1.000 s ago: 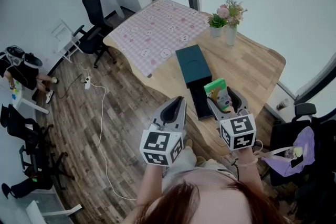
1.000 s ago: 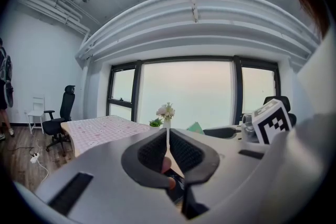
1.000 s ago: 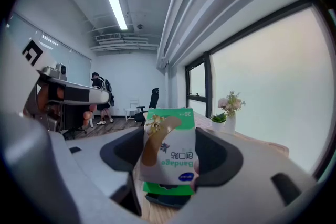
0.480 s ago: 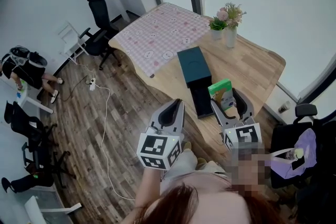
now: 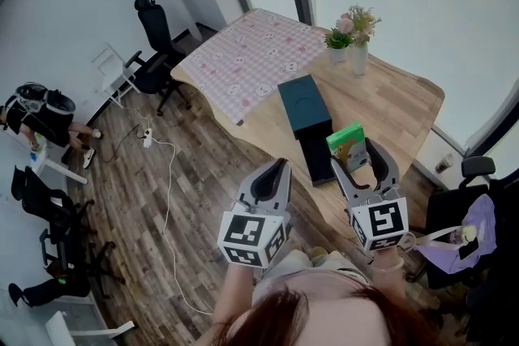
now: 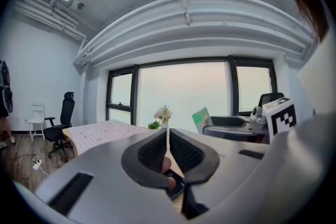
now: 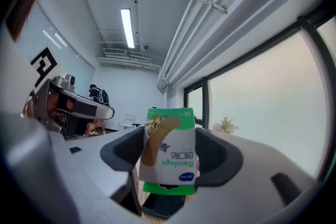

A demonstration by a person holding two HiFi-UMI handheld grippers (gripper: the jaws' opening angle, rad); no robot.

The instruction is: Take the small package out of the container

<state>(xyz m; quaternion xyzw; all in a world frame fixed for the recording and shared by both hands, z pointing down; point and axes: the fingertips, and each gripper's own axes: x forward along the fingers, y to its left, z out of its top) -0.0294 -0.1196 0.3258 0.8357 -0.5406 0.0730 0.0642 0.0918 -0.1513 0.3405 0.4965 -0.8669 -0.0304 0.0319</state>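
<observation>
On the wooden table [image 5: 397, 105] sits the dark container [image 5: 316, 154], near which the left gripper [image 6: 167, 147] hangs with jaws pressed together on nothing, while the right gripper [image 5: 357, 158] pinches the green-and-white package [image 7: 169, 155] printed "Bandage" just beside the container, as a second ago.

Green-white package [image 7: 169, 152], dark teal container [image 5: 305, 103]
Tan plaster picture on package front; tablecloth [image 5: 243, 61] pink-white checked; table [image 5: 397, 105] light wood; floor [image 5: 138, 198] brown planks.
</observation>
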